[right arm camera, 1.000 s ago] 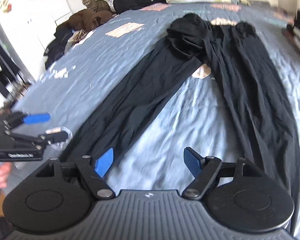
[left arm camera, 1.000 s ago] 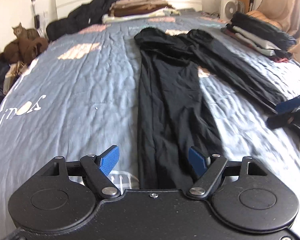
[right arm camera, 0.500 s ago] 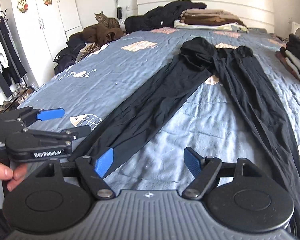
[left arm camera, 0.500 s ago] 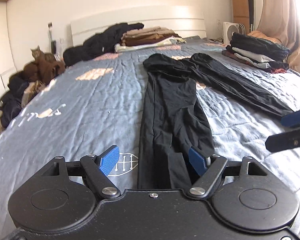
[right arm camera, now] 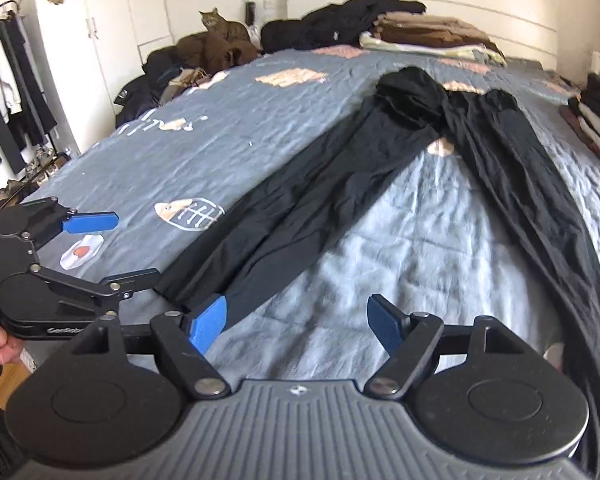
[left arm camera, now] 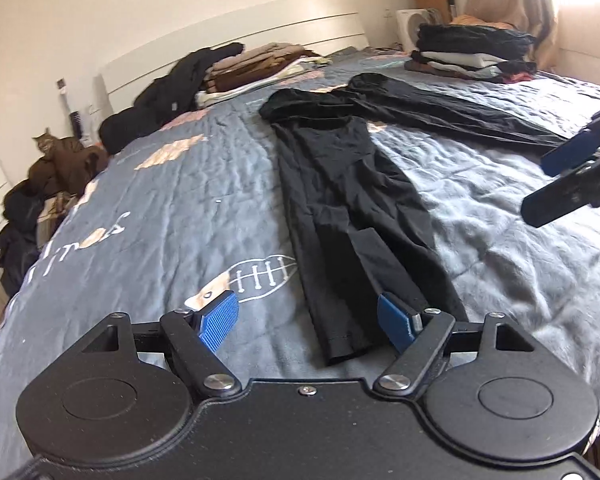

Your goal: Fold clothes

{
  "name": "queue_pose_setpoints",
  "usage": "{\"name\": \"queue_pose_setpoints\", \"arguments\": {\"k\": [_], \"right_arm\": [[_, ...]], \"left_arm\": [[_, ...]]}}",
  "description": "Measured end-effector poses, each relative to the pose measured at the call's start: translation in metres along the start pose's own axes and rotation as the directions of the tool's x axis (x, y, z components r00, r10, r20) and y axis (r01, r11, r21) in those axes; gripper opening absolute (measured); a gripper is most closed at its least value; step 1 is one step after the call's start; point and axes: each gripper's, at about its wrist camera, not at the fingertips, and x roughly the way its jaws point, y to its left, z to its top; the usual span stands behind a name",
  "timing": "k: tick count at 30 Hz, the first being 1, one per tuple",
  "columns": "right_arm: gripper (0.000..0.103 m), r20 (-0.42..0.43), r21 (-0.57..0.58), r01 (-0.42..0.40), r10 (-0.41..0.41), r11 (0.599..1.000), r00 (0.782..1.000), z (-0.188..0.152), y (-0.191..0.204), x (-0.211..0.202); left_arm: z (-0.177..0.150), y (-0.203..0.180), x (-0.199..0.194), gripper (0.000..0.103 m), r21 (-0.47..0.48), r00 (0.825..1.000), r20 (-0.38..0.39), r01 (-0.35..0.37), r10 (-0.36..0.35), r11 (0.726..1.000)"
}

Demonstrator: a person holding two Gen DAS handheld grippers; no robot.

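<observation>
Both-handed, jaws wide — black trousers (left arm camera: pixel 340 184) flat on bedspread (left arm camera: pixel 180 208).

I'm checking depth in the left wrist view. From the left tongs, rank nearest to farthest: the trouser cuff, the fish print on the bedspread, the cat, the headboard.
1. Trouser cuff, just ahead between the open left tongs.
2. Fish print, slightly farther, left of the trouser leg.
3. Cat, far left, on a clothes heap.
4. Headboard, at the far end.
</observation>
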Motion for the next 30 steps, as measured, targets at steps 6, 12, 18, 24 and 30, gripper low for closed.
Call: {"name": "queue_pose_setpoints", "arguments": {"k": [6,12,18,24,30], "right_arm": [[0.077,-0.024,-0.001,0.020,-0.020,1.000,1.000,-0.004,0.010,0.002],[0.077,-0.033,-0.029,0.030,-0.031,0.999,0.999,-0.006,0.022,0.000],[0.077,-0.038,-0.030,0.038,-0.039,0.999,0.999,-0.008,0.028,-0.002],[0.077,-0.034,-0.016,0.042,-0.043,0.999,0.999,-0.009,0.028,-0.006],[0.077,-0.034,-0.003,0.044,-0.044,0.999,0.998,-0.011,0.026,-0.009]], "left_arm": [[-0.005,-0.004,0.004,0.076,0.065,0.998,0.006,0.058,-0.059,0.996],[-0.019,-0.014,0.012,0.076,0.132,0.997,0.004,0.082,-0.083,0.988],[-0.021,-0.015,0.020,0.058,0.089,0.994,0.023,0.102,-0.104,0.991],[-0.022,-0.010,0.035,0.039,0.052,0.997,0.001,0.077,-0.078,0.996],[-0.017,0.007,0.026,0.039,-0.014,0.998,0.053,0.024,-0.023,1.000]]}}
